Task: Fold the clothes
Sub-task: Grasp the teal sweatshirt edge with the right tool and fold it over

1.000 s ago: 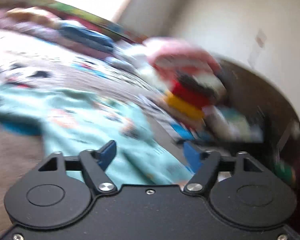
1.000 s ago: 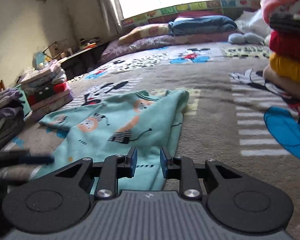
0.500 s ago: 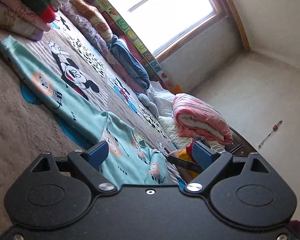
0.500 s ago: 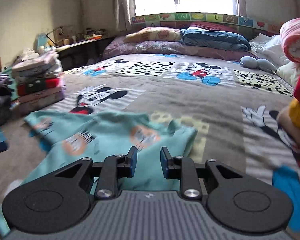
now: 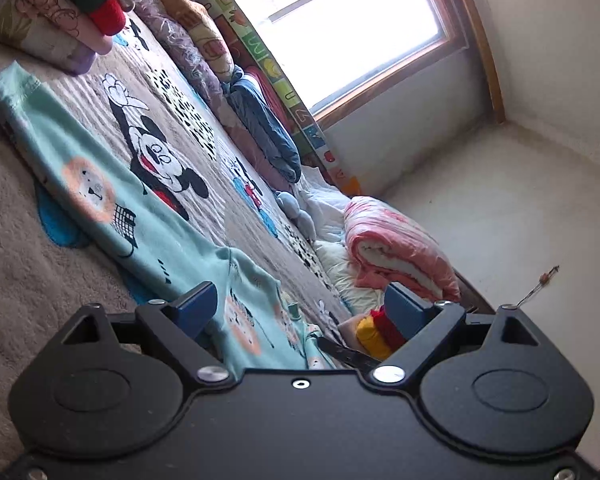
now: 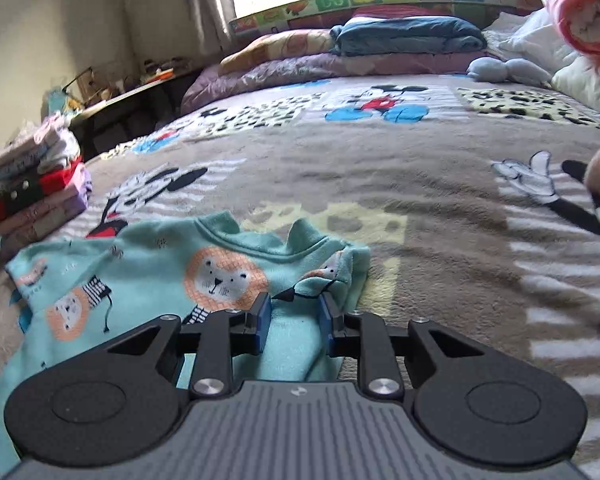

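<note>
Item: teal top, child's, lion print — lying on the bed, spread but rumpled, not yet folded. Neckline end lies toward the window, bunched at one shoulder; one long sleeve runs out flat toward the near stack of folded clothes. Long axis, as far as can be judged: sleeve tip to body, slantwise across the blanket.

Progress: early for this piece. Two stacks of folded garments sit on the bed, one at each side, which suggests other pieces are done; this one has no clean fold showing. Left to do: smooth it, bring sleeves in, fold the body.

Left claw: has just been opening and stands wide, nothing gripped, low over the cloth.

Right claw: narrow gap, cloth seen between the pads; no pinch evident — not holding, by appearance.
</note>
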A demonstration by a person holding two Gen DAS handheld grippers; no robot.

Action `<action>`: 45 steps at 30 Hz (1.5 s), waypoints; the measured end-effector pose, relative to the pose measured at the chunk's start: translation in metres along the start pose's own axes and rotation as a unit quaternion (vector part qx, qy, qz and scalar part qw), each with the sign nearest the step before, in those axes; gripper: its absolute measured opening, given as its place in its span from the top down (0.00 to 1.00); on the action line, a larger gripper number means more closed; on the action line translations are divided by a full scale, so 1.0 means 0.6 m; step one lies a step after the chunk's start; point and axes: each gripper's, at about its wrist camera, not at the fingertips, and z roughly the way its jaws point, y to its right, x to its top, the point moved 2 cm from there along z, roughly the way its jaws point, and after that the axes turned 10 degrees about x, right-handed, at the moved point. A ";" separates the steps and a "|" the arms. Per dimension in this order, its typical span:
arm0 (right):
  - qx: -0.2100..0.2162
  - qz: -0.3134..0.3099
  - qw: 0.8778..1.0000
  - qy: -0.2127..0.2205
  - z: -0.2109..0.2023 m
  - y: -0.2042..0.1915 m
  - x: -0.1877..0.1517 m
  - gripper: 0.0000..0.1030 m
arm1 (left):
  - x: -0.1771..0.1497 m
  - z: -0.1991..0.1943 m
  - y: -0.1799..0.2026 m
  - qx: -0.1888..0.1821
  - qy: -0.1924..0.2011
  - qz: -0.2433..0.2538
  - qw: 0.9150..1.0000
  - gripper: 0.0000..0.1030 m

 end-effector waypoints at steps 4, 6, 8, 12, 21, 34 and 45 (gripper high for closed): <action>0.008 -0.043 0.998 0.034 -0.036 -0.039 0.002 0.73 | 0.003 -0.014 0.003 -0.010 0.004 0.007 1.000 0.11; -0.013 -0.059 0.998 -0.011 -0.013 -0.040 -0.013 0.74 | 0.005 -0.023 0.000 -0.010 0.008 0.007 1.000 0.11; -0.023 -0.080 0.996 -0.034 0.004 -0.039 -0.025 0.74 | 0.008 -0.034 -0.005 -0.009 0.014 0.002 1.000 0.11; -0.035 -0.079 0.996 -0.029 -0.018 -0.060 0.008 0.74 | 0.016 -0.063 -0.016 -0.011 0.036 -0.015 0.999 0.11; -0.030 -0.126 0.989 -0.070 -0.034 -0.120 -0.045 0.73 | 0.021 -0.088 -0.018 -0.001 0.048 -0.011 0.999 0.11; -0.050 -0.130 0.985 -0.098 -0.054 -0.153 -0.065 0.71 | 0.054 -0.111 -0.083 0.144 0.088 -0.047 0.984 0.14; 0.080 0.133 0.987 0.039 -0.182 -0.145 -0.105 0.55 | 0.090 -0.077 -0.148 0.249 0.108 -0.124 0.954 0.31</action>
